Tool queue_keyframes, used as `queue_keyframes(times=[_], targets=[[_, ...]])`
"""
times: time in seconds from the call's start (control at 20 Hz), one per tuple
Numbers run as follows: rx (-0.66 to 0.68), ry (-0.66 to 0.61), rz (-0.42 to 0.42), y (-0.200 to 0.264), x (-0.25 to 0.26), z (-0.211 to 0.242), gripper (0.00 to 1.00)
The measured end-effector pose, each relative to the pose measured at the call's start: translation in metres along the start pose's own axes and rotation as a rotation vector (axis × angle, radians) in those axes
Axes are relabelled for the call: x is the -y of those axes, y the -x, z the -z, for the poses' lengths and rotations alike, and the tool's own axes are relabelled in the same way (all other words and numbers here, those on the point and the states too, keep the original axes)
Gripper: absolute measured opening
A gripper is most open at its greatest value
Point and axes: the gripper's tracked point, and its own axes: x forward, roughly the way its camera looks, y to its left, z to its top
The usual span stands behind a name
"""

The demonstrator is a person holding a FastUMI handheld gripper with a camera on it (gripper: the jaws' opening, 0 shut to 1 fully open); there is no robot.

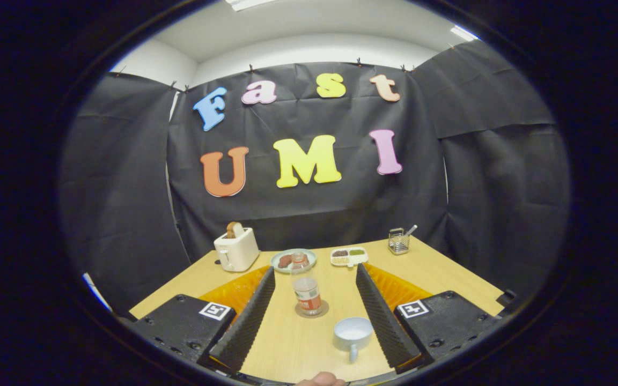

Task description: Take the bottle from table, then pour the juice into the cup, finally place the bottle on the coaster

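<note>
Pale cup [352, 333] sits nearest you between the gripper's [314, 313] wide-apart, empty fingers; just beyond, the bottle [307, 287] already stands upright on the coaster [311, 311]. Keep your fingers clear of both; toaster [236, 249] and plate [293, 260] lie beyond.

— What do we have at the back of the desk [448, 284]?

— We see a white toaster [236, 249] near the left corner, with a slice of bread [232, 229] standing up out of its slot.

— And to its right?

— We make out a round plate [293, 260] with something reddish-brown on it, then a small white divided tray [348, 255] holding dark and green portions. What the food is, we cannot tell.

— Anything further right?

— A wire basket [398, 241] near the wall, with a utensil handle [410, 230] sticking out at a tilt.
</note>
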Motion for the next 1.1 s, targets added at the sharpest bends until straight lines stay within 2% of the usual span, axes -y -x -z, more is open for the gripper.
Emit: queue_keyframes(times=[0.1,0.4,0.55,0.7,0.8,0.9,1.1], targets=[[-0.005,0.041,-0.005,0.017,-0.004,0.001,0.97],[-0.004,0.117,0.085,0.064,-0.004,-0.001,0.97],[0.062,0.136,0.043,0.087,-0.026,-0.022,0.97],[0.086,0.142,0.047,0.098,-0.026,-0.028,0.98],[0.115,0.127,0.056,0.106,-0.023,-0.039,0.98],[0.153,0.090,0.024,0.110,-0.029,-0.045,0.98],[0.156,0.055,0.016,0.111,-0.024,-0.040,0.98]])
